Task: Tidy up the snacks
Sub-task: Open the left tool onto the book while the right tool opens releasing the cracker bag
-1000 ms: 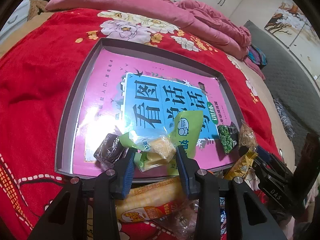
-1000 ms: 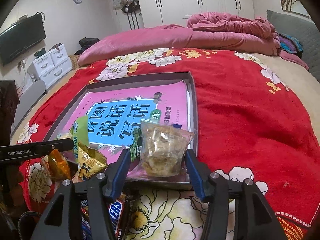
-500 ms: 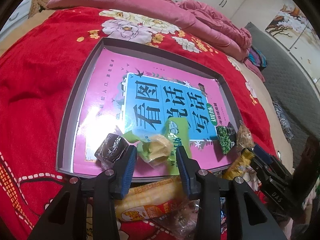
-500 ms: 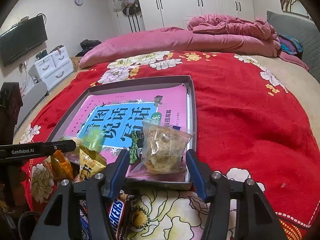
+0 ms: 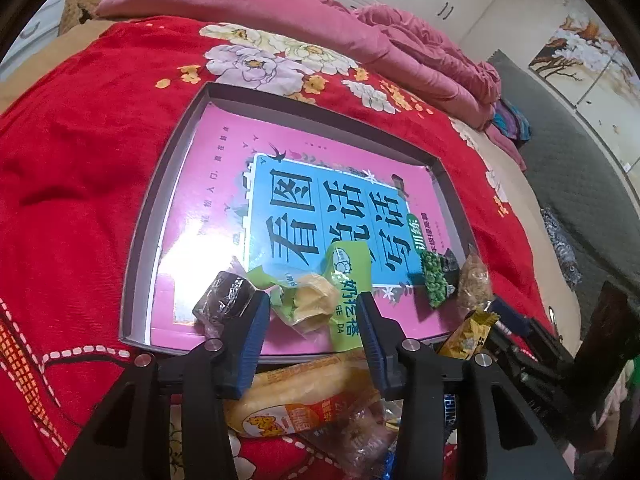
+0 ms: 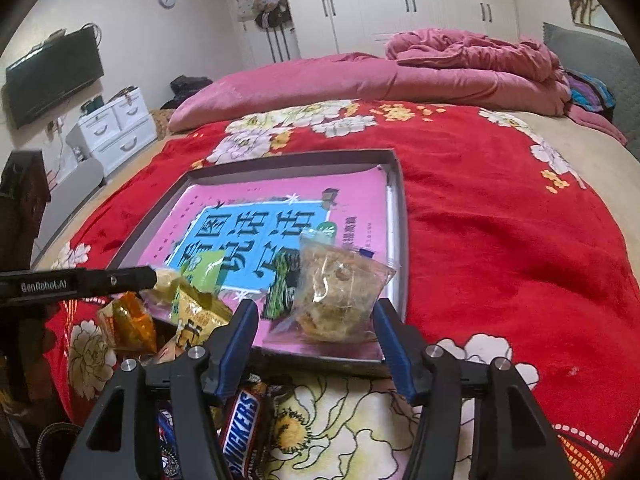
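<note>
Red bedspread (image 6: 500, 240) patterned with white and yellow flowers; grey tray (image 5: 138, 264) holding a pink book (image 5: 224, 160) with a blue title panel; green snack packet (image 5: 348, 280).

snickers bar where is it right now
Right wrist view, bottom left of centre: the snickers bar lies on the bedspread under the right gripper, just outside the tray's near edge.

Both the left gripper (image 5: 310, 330) and the right gripper (image 6: 316, 344) have black frames, blue finger pads and silver screws.
</note>
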